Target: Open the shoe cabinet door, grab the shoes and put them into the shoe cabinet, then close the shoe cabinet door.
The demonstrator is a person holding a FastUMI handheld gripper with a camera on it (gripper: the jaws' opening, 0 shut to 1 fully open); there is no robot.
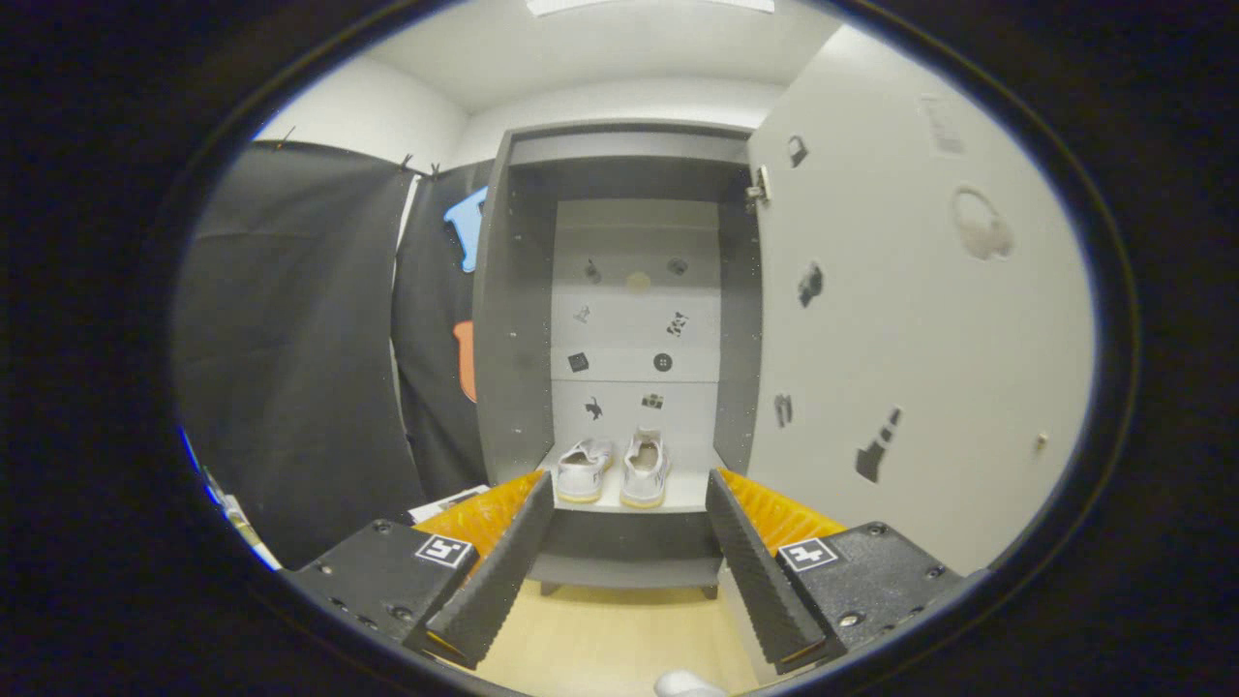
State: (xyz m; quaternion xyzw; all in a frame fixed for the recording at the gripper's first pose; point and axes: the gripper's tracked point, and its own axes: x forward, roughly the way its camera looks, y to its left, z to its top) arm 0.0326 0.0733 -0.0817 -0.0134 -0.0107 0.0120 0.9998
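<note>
My fingers (629, 571) stand wide apart with nothing between them, aimed at the open shoe cabinet (513, 319). The pair of white shoes (615, 469) already sits side by side on the bottom shelf (678, 499), heels toward me, beyond my fingertips. The door (900, 329) hangs swung out just to my right. I judge it a light, stiff panel that will swing freely on its hinge; its free edge looks best to push or pinch, as I can make out no handle
</note>
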